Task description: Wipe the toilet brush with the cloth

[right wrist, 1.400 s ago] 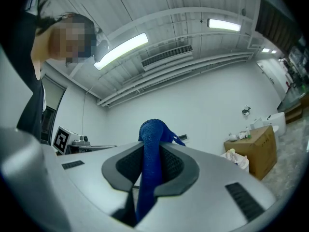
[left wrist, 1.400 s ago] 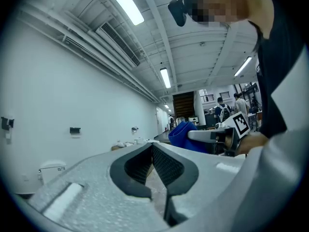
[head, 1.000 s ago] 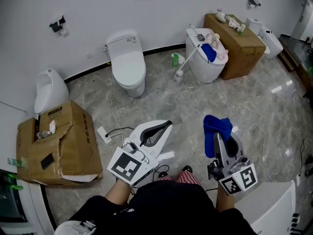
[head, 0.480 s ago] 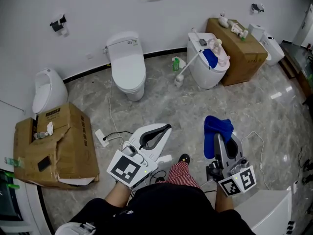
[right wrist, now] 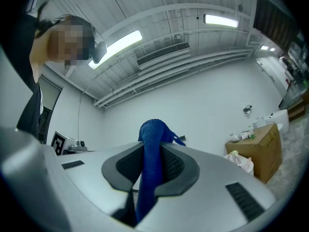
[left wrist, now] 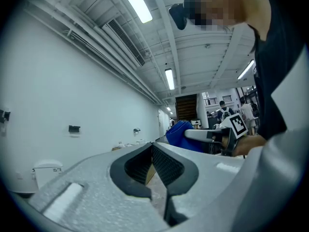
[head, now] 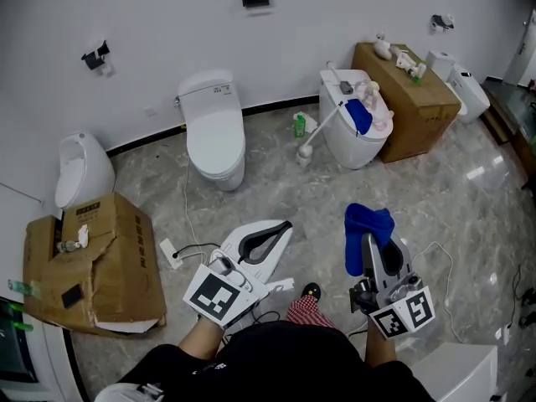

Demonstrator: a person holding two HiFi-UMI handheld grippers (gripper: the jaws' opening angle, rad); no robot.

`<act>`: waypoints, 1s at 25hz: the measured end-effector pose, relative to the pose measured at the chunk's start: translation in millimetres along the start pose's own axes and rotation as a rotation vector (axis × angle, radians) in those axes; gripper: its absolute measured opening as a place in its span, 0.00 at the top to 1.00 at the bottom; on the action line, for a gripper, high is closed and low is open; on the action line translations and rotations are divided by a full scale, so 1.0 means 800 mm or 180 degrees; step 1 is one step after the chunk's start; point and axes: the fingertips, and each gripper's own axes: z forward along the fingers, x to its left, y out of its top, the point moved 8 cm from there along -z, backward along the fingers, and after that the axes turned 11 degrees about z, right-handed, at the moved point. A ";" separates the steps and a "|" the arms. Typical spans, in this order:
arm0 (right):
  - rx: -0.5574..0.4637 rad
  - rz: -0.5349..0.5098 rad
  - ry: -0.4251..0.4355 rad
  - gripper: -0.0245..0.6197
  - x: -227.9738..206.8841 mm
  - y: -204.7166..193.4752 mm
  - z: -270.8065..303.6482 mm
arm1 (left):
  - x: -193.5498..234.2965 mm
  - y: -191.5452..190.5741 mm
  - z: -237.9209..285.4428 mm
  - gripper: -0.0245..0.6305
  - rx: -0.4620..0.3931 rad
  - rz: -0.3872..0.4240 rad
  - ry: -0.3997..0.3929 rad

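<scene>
Across the marbled floor (head: pixel 435 182), by the far wall: the right-hand toilet (head: pixel 347 141). Low in the head view, close to the person: left gripper (head: pixel 283 226), clenched on nothing, aimed up and slightly right; right gripper (head: pixel 368 243), clamped on a bunched blue cloth (head: pixel 369 222), aimed almost straight ahead. Toilet brush (head: pixel 319 126) propped aslant against that toilet, well apart from both grippers, head down on the floor at lower left, handle rising up-right to the bowl. Roughly between the two lines of aim, probably a shade nearer the left gripper at the head end. Likely calls for approaching first, then taking the handle with the left and wiping along the slant.
</scene>
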 end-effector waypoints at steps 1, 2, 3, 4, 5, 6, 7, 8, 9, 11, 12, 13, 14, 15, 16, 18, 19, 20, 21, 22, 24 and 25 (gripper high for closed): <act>0.0004 -0.0001 -0.0002 0.86 -0.009 0.001 0.004 | 0.004 -0.002 0.008 0.95 0.0012 -0.0013 0.0018; 0.0004 0.0006 -0.0006 0.86 -0.019 0.002 0.009 | 0.008 -0.003 0.018 0.95 0.0020 -0.0026 0.0044; 0.0005 0.0020 -0.0009 0.86 -0.028 0.003 0.014 | 0.013 -0.004 0.027 0.95 0.0023 -0.0033 0.0069; 0.0010 0.0036 -0.0011 0.86 -0.037 0.004 0.018 | 0.018 -0.006 0.036 0.95 0.0028 -0.0031 0.0087; 0.0020 0.0050 -0.0010 0.86 -0.046 0.005 0.021 | 0.022 -0.007 0.044 0.95 0.0037 -0.0024 0.0098; 0.0032 0.0058 -0.0008 0.86 -0.054 0.007 0.025 | 0.025 -0.008 0.053 0.95 0.0049 -0.0014 0.0102; 0.0042 0.0060 -0.0007 0.86 -0.062 0.009 0.029 | 0.028 -0.008 0.061 0.95 0.0058 -0.0010 0.0102; 0.0050 0.0058 -0.0009 0.86 -0.070 0.012 0.033 | 0.031 -0.009 0.070 0.95 0.0059 -0.0022 0.0095; 0.0054 0.0056 -0.0011 0.86 -0.078 0.014 0.037 | 0.033 -0.009 0.079 0.95 0.0048 -0.0055 0.0082; 0.0055 0.0054 -0.0011 0.86 -0.092 0.018 0.043 | 0.037 -0.009 0.094 0.95 0.0002 -0.0099 0.0036; 0.0055 0.0055 -0.0010 0.86 -0.099 0.020 0.046 | 0.038 -0.008 0.101 0.95 -0.0006 -0.0063 0.0024; 0.0052 0.0058 -0.0012 0.86 -0.105 0.022 0.047 | 0.038 -0.007 0.107 0.95 0.0010 -0.0005 0.0028; 0.0046 0.0061 -0.0019 0.86 -0.111 0.024 0.048 | 0.039 -0.008 0.114 0.95 0.0039 0.0040 0.0042; 0.0039 0.0065 -0.0026 0.86 -0.117 0.026 0.049 | 0.039 -0.008 0.120 0.95 0.0063 0.0058 0.0052; 0.0034 0.0071 -0.0031 0.86 -0.123 0.028 0.050 | 0.039 -0.009 0.127 0.95 0.0072 0.0054 0.0053; 0.0043 0.0091 -0.0033 0.86 -0.135 0.031 0.052 | 0.039 -0.009 0.137 0.95 0.0073 0.0022 0.0052; 0.0052 0.0101 -0.0030 0.86 -0.140 0.031 0.053 | 0.039 -0.008 0.141 0.95 0.0077 -0.0007 0.0058; 0.0056 0.0111 -0.0021 0.86 -0.145 0.032 0.055 | 0.039 -0.008 0.145 0.95 0.0079 -0.0043 0.0065; 0.0054 0.0120 -0.0007 0.86 -0.149 0.033 0.057 | 0.040 -0.007 0.148 0.95 0.0082 -0.0076 0.0068; 0.0047 0.0130 0.0011 0.86 -0.152 0.033 0.060 | 0.041 -0.007 0.151 0.95 0.0088 -0.0094 0.0071; 0.0026 0.0149 0.0050 0.86 -0.158 0.036 0.064 | 0.044 -0.005 0.158 0.95 0.0116 -0.0078 0.0083; 0.0016 0.0159 0.0064 0.86 -0.161 0.037 0.066 | 0.046 -0.004 0.163 0.95 0.0128 -0.0062 0.0088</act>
